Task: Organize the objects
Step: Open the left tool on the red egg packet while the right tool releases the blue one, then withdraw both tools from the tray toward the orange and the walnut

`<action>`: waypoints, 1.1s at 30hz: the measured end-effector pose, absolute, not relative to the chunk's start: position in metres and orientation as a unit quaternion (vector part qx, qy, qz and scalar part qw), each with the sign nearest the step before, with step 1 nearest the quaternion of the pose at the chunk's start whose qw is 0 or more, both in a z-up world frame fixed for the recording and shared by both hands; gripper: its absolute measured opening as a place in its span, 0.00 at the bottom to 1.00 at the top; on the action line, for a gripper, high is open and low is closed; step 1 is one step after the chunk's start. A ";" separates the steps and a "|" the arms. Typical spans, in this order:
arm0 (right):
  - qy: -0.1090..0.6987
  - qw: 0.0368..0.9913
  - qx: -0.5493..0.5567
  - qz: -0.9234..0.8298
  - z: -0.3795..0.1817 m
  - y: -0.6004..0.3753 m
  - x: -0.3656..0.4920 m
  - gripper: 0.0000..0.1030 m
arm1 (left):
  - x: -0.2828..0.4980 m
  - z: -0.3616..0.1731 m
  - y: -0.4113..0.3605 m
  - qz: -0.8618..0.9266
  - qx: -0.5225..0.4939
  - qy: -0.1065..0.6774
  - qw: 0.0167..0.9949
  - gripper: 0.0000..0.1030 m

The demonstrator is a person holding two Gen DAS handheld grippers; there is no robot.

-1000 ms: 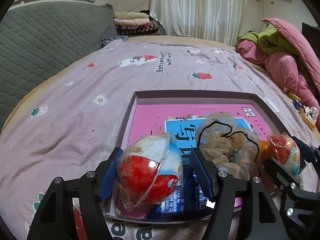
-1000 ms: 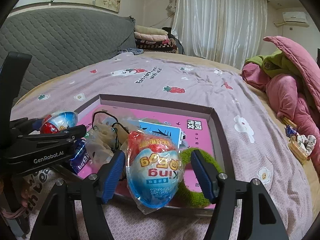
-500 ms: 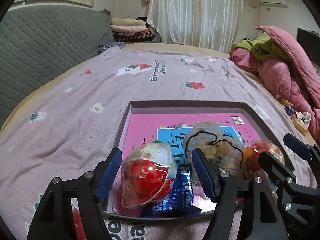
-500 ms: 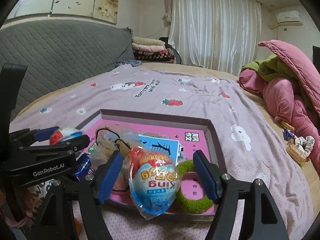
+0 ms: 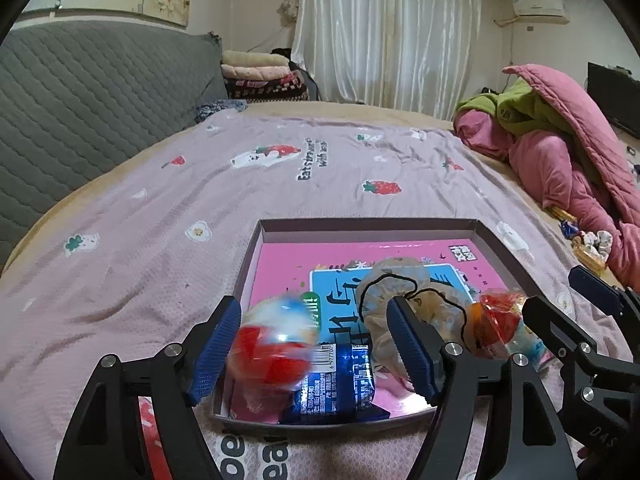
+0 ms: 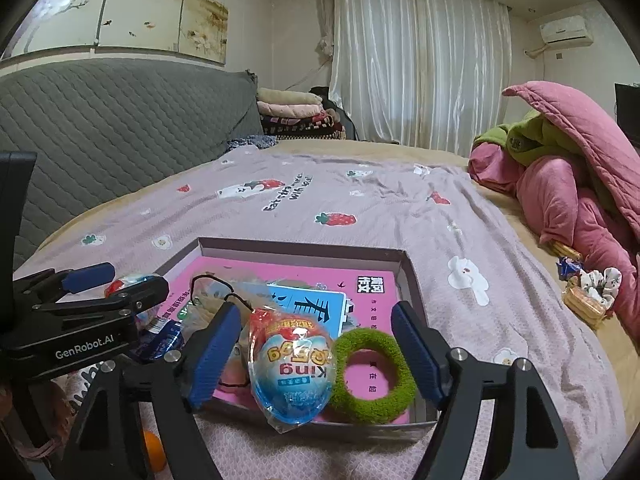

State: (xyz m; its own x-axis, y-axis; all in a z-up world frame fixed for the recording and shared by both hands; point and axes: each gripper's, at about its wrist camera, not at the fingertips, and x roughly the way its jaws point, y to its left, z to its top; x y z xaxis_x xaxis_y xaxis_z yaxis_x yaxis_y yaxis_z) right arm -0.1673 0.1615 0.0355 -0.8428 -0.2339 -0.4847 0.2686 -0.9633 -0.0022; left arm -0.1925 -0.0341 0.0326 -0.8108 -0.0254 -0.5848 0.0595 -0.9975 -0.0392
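A shallow cardboard tray (image 5: 368,227) with a pink book lies on the bed. My left gripper (image 5: 312,348) is open; a wrapped red, white and blue toy egg (image 5: 272,354) sits blurred between its fingers, over the tray's near left corner beside a blue snack packet (image 5: 336,384). My right gripper (image 6: 316,358) is open too; a second wrapped egg (image 6: 292,376) stands between its fingers at the tray's (image 6: 304,246) near edge, touching neither pad. A green fuzzy ring (image 6: 372,376) and a beige scrunchie (image 5: 404,308) lie in the tray.
The lilac bedsheet (image 5: 160,240) spreads all around the tray. A pink and green quilt heap (image 5: 568,152) lies at the right. A grey padded headboard (image 5: 88,100) is at the left. Snack wrappers (image 6: 584,292) lie right of the tray. An orange ball (image 6: 154,452) sits low left.
Both grippers have opened and drawn back from the tray. The left egg has dropped out of the fingers into the tray corner; the right egg has come free at the tray edge.
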 end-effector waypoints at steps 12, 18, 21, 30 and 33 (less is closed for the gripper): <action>0.041 0.143 0.227 -0.962 0.048 0.167 -0.147 0.75 | -0.172 0.042 -0.032 -0.956 0.292 0.025 0.011 0.75; 0.052 0.156 0.225 -0.960 0.050 0.165 -0.136 0.75 | -0.161 0.044 -0.030 -0.955 0.294 0.022 0.010 0.75; 0.066 0.162 0.222 -0.959 0.051 0.164 -0.130 0.75 | -0.153 0.042 -0.032 -0.952 0.306 0.031 0.013 0.75; 0.088 0.176 0.219 -0.956 0.050 0.162 -0.112 0.76 | -0.136 0.038 -0.034 -0.949 0.313 0.032 0.003 0.75; 0.089 0.179 0.218 -0.955 0.051 0.163 -0.108 0.76 | -0.131 0.036 -0.035 -0.948 0.317 0.034 0.002 0.75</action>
State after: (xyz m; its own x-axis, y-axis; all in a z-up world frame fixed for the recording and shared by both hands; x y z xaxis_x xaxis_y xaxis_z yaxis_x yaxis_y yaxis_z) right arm -0.1079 0.1628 0.0508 -0.8407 -0.3031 -0.4488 0.3812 -0.9198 -0.0928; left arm -0.1313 -0.0348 0.0357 -0.7986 0.0183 -0.6016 0.0248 -0.9977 -0.0633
